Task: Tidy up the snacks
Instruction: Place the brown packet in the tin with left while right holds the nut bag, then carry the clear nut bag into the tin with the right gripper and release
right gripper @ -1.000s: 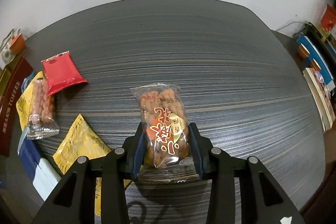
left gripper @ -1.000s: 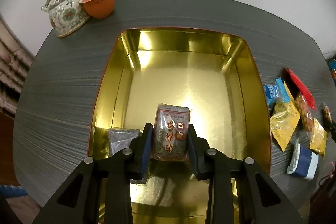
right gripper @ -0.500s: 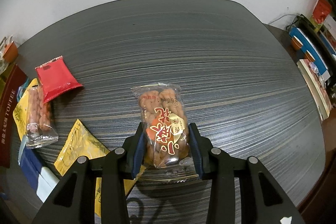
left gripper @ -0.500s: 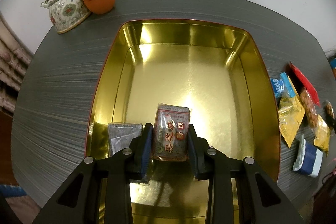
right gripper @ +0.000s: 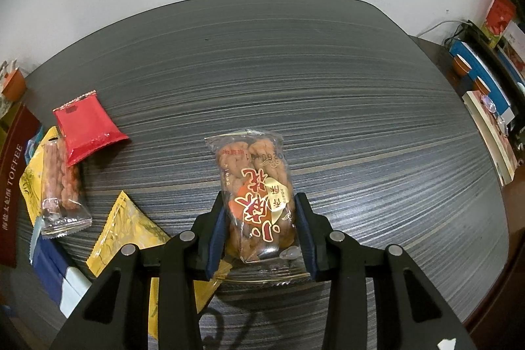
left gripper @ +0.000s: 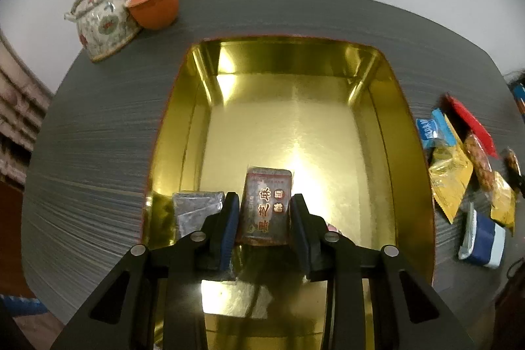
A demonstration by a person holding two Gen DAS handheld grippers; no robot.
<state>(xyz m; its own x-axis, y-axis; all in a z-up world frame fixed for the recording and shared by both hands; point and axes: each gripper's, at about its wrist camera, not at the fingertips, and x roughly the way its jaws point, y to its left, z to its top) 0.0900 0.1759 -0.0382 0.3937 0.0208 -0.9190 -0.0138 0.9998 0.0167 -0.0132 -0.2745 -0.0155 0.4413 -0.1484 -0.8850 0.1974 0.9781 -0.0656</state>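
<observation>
Item: dark sesame packet (left gripper: pixel 266 206), lower centre, pinched in my left claw (left gripper: pixel 265 218) over the gold tin (left gripper: pixel 407 153). Step: depositing; next I judged a release beside the grey packet (left gripper: pixel 197 205). Right claw (right gripper: pixel 259 227) gripped the twist-snack bag (right gripper: pixel 256 195) above the table (right gripper: pixel 328 71).

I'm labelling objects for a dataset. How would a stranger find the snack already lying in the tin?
Find the gold tin on the dark table. In its near-left corner lies a grey foil packet, flat and unheld, unlike the dark sesame packet beside it in the left gripper.
</observation>
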